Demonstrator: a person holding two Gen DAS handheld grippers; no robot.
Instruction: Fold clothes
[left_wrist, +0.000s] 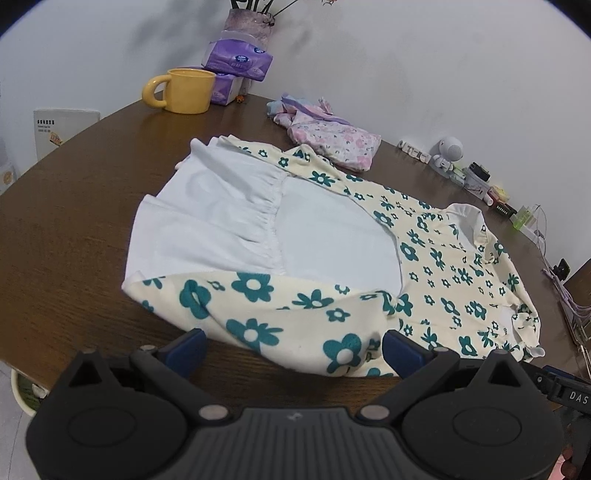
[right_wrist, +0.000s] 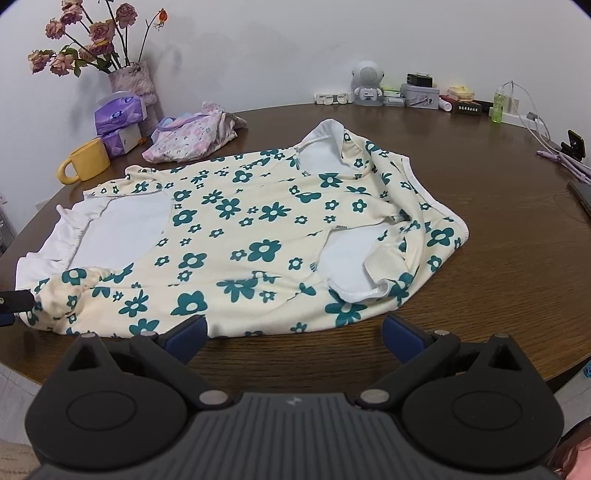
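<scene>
A cream dress with teal flowers (left_wrist: 436, 266) (right_wrist: 240, 229) lies spread on the brown round table (left_wrist: 92, 177) (right_wrist: 498, 258). Its white lining shows at the skirt end (left_wrist: 229, 221) (right_wrist: 122, 221), and the white collar (right_wrist: 325, 133) points to the far side. My left gripper (left_wrist: 293, 347) is open at the near hem, blue fingers either side of the folded-over flowered edge, not pinching it. My right gripper (right_wrist: 295, 336) is open too, just short of the dress's near edge, over bare table. A piece of the left gripper (right_wrist: 14, 301) shows at the left edge of the right wrist view.
A pink floral garment (left_wrist: 332, 136) (right_wrist: 188, 136) lies crumpled at the back. A yellow mug (left_wrist: 184, 90) (right_wrist: 86, 160), purple tissue packs (left_wrist: 236, 62) (right_wrist: 118, 118) and a vase of dried roses (right_wrist: 133, 85) stand behind. Small gadgets and bottles (right_wrist: 417, 92) line the wall; cables (right_wrist: 535, 125) run along the right rim.
</scene>
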